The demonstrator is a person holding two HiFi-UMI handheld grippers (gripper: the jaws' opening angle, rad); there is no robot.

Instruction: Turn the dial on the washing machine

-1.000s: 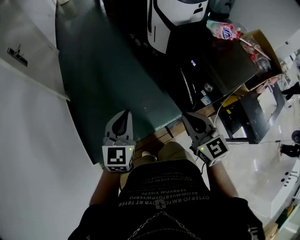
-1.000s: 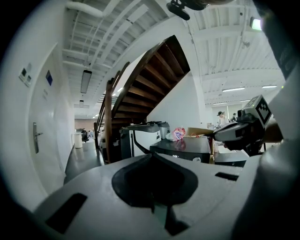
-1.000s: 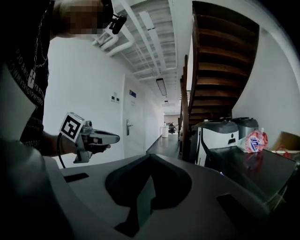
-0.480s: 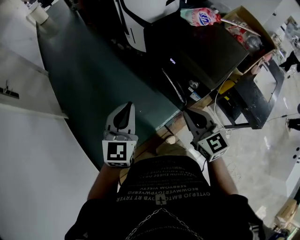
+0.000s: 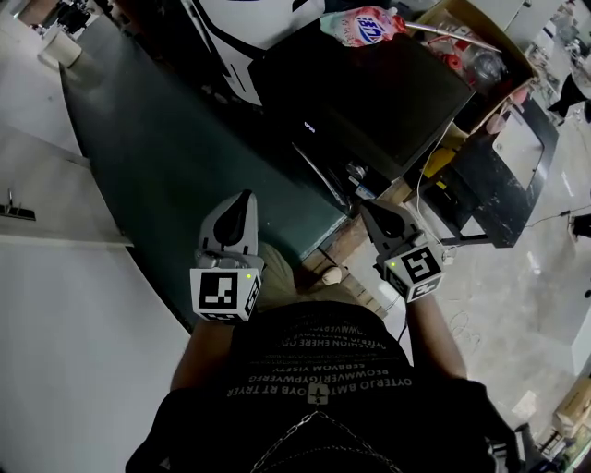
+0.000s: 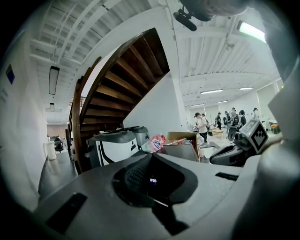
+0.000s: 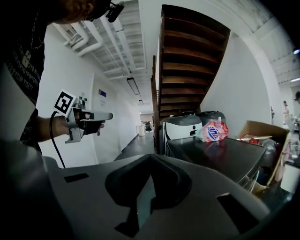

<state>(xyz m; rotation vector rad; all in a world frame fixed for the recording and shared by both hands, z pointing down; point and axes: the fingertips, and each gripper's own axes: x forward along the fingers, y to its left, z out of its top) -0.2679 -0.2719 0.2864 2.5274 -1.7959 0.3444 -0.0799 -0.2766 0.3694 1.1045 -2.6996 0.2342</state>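
Observation:
The black washing machine [image 5: 369, 83] stands ahead to the right, with a small lit display [image 5: 309, 127] on its front edge. A small round dial [image 5: 355, 170] shows further along that edge. My left gripper [image 5: 242, 200] is held over the dark green floor, shut and empty, well short of the machine. My right gripper [image 5: 371, 211] is also shut and empty, its tip just below the machine's near corner and close to the dial without touching it. In the left gripper view the display [image 6: 152, 180] glows beyond the closed jaws. In the right gripper view the machine's top [image 7: 220, 152] lies ahead to the right.
A pink detergent pouch [image 5: 365, 20] lies on the machine's far end beside an open cardboard box [image 5: 471, 37]. A white appliance [image 5: 249, 18] stands behind it. A black stand [image 5: 503, 175] is at the right, a white wall [image 5: 55, 305] at the left, and a wooden staircase [image 7: 187, 61] rises behind.
The machine has slid left and closer in the head view. The right gripper tip now sits nearer the machine's corner. Both grippers stay shut and low.

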